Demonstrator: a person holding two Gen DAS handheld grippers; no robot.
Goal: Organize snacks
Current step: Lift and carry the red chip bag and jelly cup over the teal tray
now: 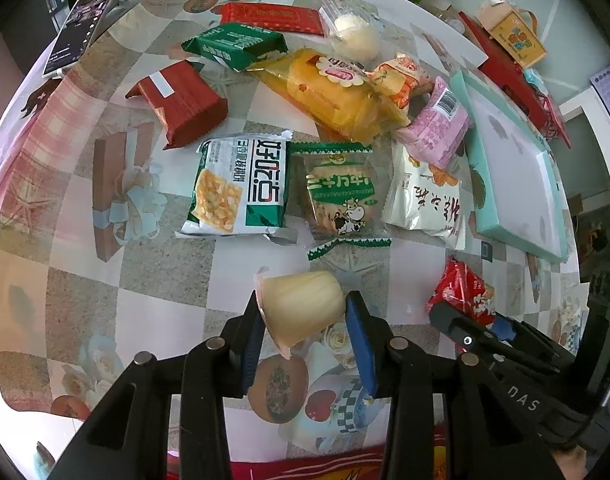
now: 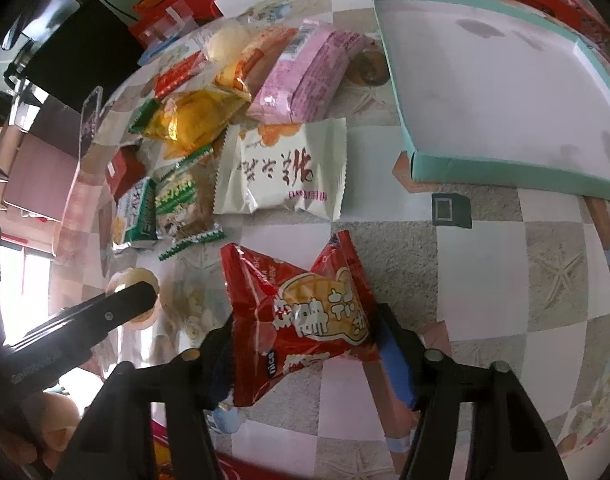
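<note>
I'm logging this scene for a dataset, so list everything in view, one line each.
jelly cup: 1, pale yellow, in left gripper
red snack bag: 1, red, in right gripper
teal box lid: 1, teal rim and white inside, right of the pile
loose snack packets: about ten, mixed colours, table centre
phone: 1, white-edged, far left
tablecloth: 1, checked, under everything
left gripper: 1, black, shut
right gripper: 1, black, shut
</note>
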